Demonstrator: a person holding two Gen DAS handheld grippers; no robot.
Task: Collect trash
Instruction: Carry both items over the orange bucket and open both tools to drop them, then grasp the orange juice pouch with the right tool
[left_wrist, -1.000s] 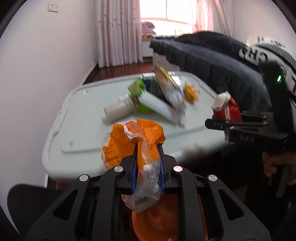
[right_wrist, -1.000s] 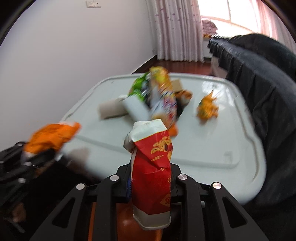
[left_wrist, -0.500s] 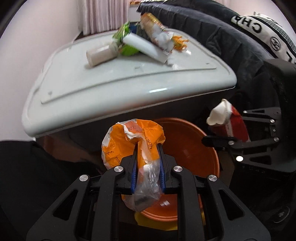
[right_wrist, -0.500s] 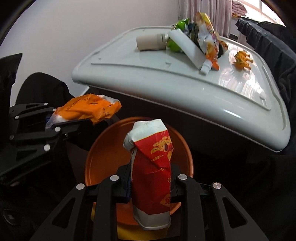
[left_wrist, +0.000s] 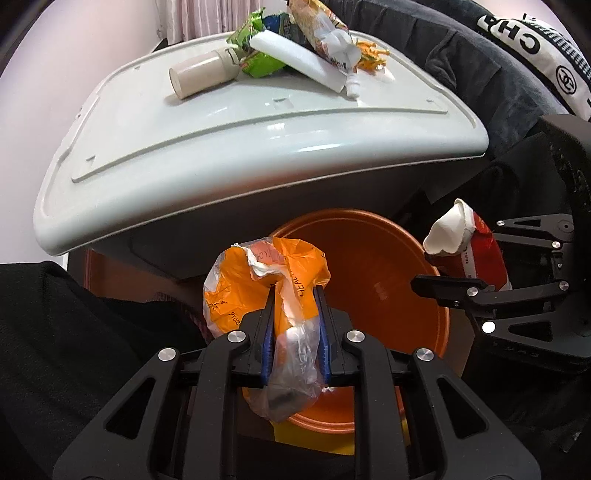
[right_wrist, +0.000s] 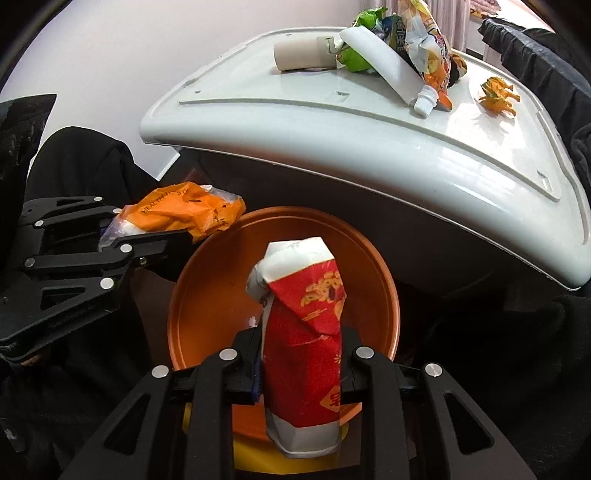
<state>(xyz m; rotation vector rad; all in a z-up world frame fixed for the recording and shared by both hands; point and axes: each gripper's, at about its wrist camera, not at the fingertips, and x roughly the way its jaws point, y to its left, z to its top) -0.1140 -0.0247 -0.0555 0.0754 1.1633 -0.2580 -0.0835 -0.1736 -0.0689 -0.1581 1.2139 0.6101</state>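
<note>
Grippers (left_wrist: 294, 295) (right_wrist: 301, 332) grip trash over bin rim (right_wrist: 391, 291) — table edge (right_wrist: 332, 170) just beyond.

I see an orange-and-clear bag (left_wrist: 266, 280), a red carton (right_wrist: 306, 347) with gold print and white top, an orange bin (right_wrist: 207, 295), a pale grey-white counter (left_wrist: 184, 147), blue-padded black fingers (left_wrist: 266, 332).

A white table (left_wrist: 155, 155) with a raised rim fills the upper view, a pale wall (right_wrist: 110, 66) behind its far left edge. Pink curtains (left_wrist: 207, 18) hang beyond its far edge, and dark bedding (left_wrist: 443, 48) lies along its right edge.
</note>
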